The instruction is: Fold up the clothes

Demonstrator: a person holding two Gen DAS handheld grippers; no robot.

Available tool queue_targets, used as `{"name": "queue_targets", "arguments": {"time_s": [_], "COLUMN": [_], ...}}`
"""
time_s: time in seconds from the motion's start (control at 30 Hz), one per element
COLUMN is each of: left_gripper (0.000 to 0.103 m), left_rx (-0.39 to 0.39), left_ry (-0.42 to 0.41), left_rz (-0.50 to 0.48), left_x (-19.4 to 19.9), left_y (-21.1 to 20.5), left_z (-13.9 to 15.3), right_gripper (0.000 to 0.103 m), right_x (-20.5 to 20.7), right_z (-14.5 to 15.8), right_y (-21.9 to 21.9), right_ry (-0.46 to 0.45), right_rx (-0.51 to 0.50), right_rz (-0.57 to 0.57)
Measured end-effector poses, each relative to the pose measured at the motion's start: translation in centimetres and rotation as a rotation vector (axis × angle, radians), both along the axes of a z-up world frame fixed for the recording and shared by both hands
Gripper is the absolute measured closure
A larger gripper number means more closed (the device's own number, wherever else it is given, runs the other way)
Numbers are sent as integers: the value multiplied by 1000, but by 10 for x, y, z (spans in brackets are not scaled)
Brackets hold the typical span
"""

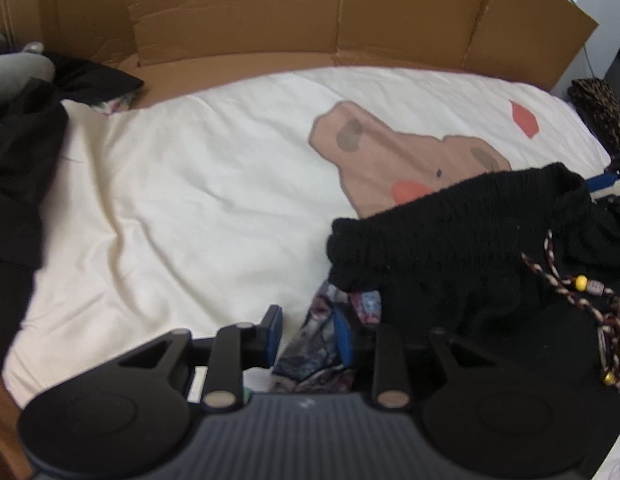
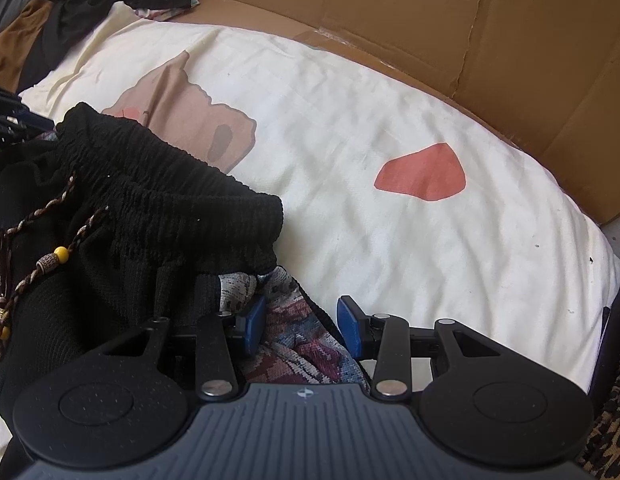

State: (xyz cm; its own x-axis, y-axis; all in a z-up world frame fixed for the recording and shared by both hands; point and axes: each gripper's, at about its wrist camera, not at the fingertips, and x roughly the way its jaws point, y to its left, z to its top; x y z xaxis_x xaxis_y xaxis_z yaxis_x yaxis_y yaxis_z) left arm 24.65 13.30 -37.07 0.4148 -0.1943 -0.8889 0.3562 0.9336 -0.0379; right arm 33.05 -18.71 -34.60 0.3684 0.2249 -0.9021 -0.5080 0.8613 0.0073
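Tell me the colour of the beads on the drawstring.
Yellow, plus one brown patterned bead, clearest in the right wrist view.

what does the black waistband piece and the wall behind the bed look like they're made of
Black garment: looks like a soft matte knit with a gathered elastic waistband, judging by its ribbed, shirred texture. Wall: plain brown corrugated cardboard, going by its creases, flap seams and dull finish.

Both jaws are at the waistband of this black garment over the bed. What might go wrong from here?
1. The braided beaded drawstring hangs loose beside the jaws and may snag.
2. The patterned woven fabric fills the right gripper unevenly, so it may slip.
3. The black ribbed elastic waistband is bunched, so a fold may set crooked.
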Motion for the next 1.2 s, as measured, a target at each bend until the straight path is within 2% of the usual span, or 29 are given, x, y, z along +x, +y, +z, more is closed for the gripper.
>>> {"name": "queue_targets", "arguments": {"time_s": [0.13,0.5,0.73,0.8,0.87,0.9,0.93,1.07,1.2], "left_gripper": [81,76,76,77,81,85,91,96,98], "left_rx": [17,37,-2,-11,-18,-23,-27,-8,12], "left_ry": [-2,-3,15,18,19,21,22,-16,-98], "left_rz": [-41,-91,-115,-124,-135,-138,-139,-129,-61], "left_x": [-2,6,14,15,15,15,14,9,7], "left_y": [-11,-18,-24,-24,-25,-24,-24,-23,-11], "left_z": [-3,-6,-9,-9,-9,-9,-9,-2,12], "right_gripper": [56,56,57,62,85,87,95,97,100], "right_x": [2,8,7,2,-1,-2,-4,1,9], "right_z": [0,-2,-8,-8,-8,-7,-6,6,24], "right_y": [0,14,28,31,33,34,35,24,8], "right_ry": [-3,-18,-43,-64,-63,-68,-76,-119,-177], "right_rx": [2,9,12,4,9,3,-7,-11,-1], "right_rz": [0,83,174,217,245,251,254,173,72]}}
